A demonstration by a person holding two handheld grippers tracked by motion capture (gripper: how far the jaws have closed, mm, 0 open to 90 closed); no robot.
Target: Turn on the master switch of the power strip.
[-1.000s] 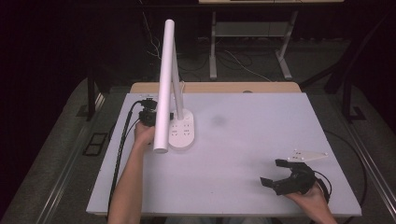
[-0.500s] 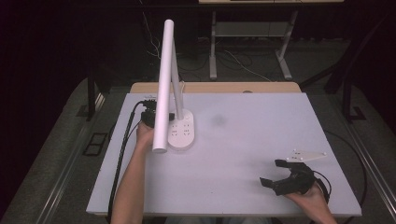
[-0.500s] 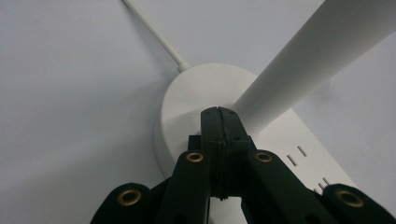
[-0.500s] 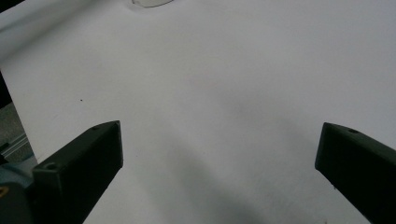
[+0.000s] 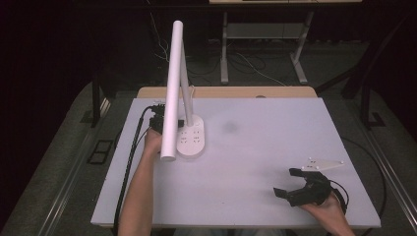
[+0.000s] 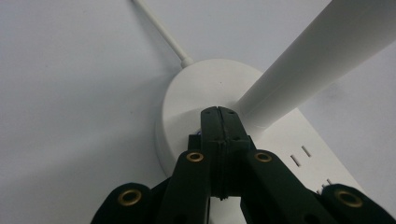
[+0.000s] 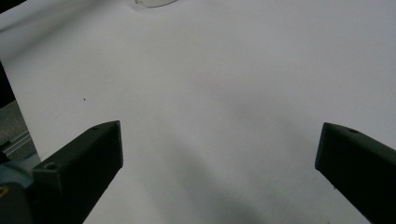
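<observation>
Two grippers are at work, and they are well apart. The left gripper has its jaws pressed together with nothing between them, the joined tips resting on the round end of the desk lamp's base, right beside the foot of the lamp's stem. It looks like a press on a touch control there, though the spot under the tips is hidden, so I cannot be sure a button lies beneath. In the high view the desk lamp stands toward the far left of the white table, its long white light bar reaching out over the left hand. The right gripper sits near the table's front right corner with jaws spread wide and holding nothing.

Judging by its build, the lamp is top-heavy: a tall stiff stem and a long bar over a flat base with socket slots. The smooth plastic is likely slippery, and the hinge joints are probably the weak points. A hard sideways push on the bar could tip it. To move it, the base edge is the safest hold, or the stem low down; for a press, a light straight push onto the base suffices.
</observation>
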